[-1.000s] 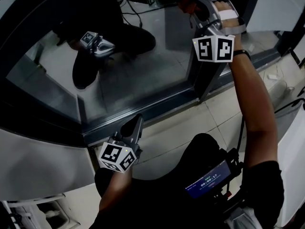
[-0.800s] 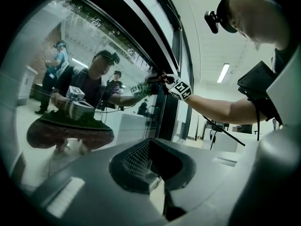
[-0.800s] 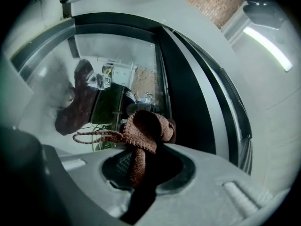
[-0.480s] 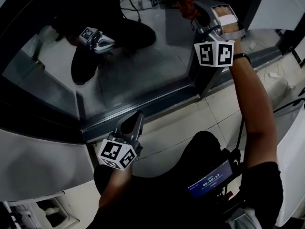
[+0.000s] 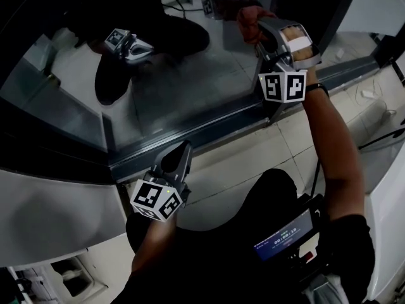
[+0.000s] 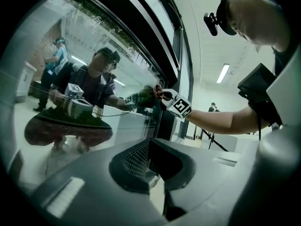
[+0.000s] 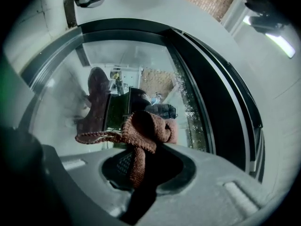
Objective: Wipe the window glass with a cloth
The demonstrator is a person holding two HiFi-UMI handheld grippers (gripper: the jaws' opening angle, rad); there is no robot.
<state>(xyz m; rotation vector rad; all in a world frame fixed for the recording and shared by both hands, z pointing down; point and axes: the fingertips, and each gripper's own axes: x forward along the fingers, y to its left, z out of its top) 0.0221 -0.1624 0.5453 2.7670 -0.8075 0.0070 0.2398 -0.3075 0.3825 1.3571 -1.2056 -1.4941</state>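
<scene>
The window glass (image 5: 190, 87) fills the upper left of the head view and mirrors the person and both grippers. My right gripper (image 5: 256, 25) is raised at the top right, shut on a reddish-brown cloth (image 5: 249, 18) whose bunched end meets the pane near the dark mullion (image 5: 278, 109). In the right gripper view the cloth (image 7: 143, 128) bulges out over the jaws against the glass (image 7: 70, 93). My left gripper (image 5: 178, 159) hangs low over the floor by the sill, jaws together and holding nothing. The left gripper view also shows those jaws (image 6: 151, 142) closed and bare.
A dark sill (image 5: 190, 141) runs along the foot of the pane above a pale tiled floor (image 5: 240, 170). A grey panel (image 5: 50, 214) stands at the left. A recorder with a lit screen (image 5: 285, 236) hangs at the person's chest. A cable (image 5: 380, 138) lies at the right.
My right gripper has slid a little down the glass with the cloth, towards the sill. The left gripper has stayed about where it was.
</scene>
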